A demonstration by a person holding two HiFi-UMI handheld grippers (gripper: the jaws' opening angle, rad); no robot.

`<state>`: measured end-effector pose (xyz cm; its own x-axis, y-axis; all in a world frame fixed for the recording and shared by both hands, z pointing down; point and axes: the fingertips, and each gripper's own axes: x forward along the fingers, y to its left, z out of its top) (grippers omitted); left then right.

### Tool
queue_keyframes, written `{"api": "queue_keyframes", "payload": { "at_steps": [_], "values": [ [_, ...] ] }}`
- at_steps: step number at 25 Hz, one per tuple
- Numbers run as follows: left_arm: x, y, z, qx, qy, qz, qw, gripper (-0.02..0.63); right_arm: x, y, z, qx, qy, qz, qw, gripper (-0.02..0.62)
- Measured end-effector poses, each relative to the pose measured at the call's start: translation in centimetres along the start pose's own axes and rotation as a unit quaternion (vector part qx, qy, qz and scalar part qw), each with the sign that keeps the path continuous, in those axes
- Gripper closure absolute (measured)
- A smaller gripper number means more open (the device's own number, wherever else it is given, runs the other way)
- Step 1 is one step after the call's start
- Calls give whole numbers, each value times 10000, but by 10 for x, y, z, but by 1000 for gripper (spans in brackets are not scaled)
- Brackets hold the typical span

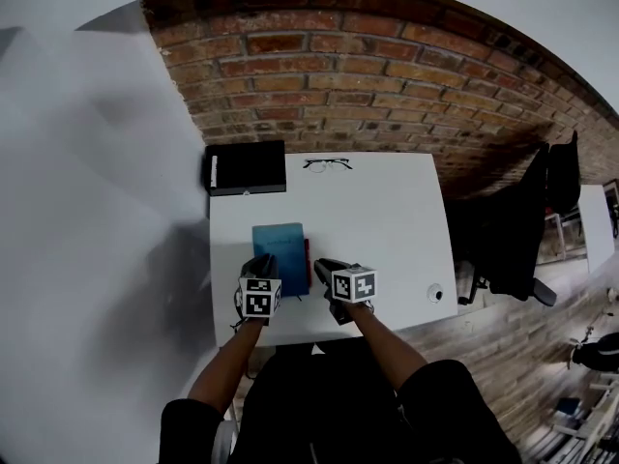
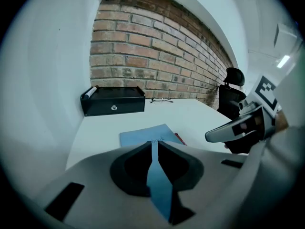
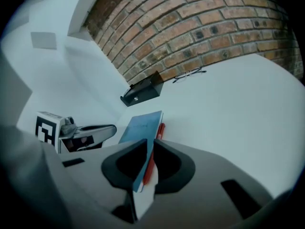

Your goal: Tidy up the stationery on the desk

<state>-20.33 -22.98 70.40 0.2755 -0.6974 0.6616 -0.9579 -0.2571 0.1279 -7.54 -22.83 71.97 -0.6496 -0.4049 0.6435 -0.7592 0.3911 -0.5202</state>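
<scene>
A blue notebook lies on the white desk, and a red item shows along its right edge. My left gripper is shut on the notebook's near left edge; in the left gripper view the blue cover runs up between the closed jaws. My right gripper is shut on the near right edge. In the right gripper view the blue notebook and the red item sit together between the jaws, tilted on edge.
A black box stands at the desk's far left corner against the brick wall. A pair of glasses lies beside it. A small round fitting is near the desk's right front. A black office chair stands to the right.
</scene>
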Motion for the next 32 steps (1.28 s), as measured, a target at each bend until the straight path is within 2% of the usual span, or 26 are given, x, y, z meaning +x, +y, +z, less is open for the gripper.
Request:
{"api": "queue_keyframes", "payload": {
  "at_steps": [4,6,10,15,21,28,32],
  "values": [
    [-9,-10,10,-41,-207,71,9998,560,-25,-10,14,-692,-282,-631,9952,572],
    [-16,-16,14,-25,-330,125,9994,569,-38,-10,20,-862,-448,-799,9921,572],
    [-33,-28,20,56,-510,225,9984,574,-69,-4,33,-1257,-964,-994,9824,572],
    [-65,-45,15,30,-708,409,9966,574,-115,11,23,-1779,-1372,-1001,9693,574],
    [-105,-83,-1,164,-871,438,9951,574,-174,22,4,-1875,-1846,-1057,9589,574],
    [-152,-130,-19,315,-1115,410,9924,574,-218,28,-36,-1944,-1920,-1122,9554,574],
    [-168,-143,-31,371,-1143,392,9920,574,-230,35,-52,-1943,-1960,-1118,9546,574]
  ]
}}
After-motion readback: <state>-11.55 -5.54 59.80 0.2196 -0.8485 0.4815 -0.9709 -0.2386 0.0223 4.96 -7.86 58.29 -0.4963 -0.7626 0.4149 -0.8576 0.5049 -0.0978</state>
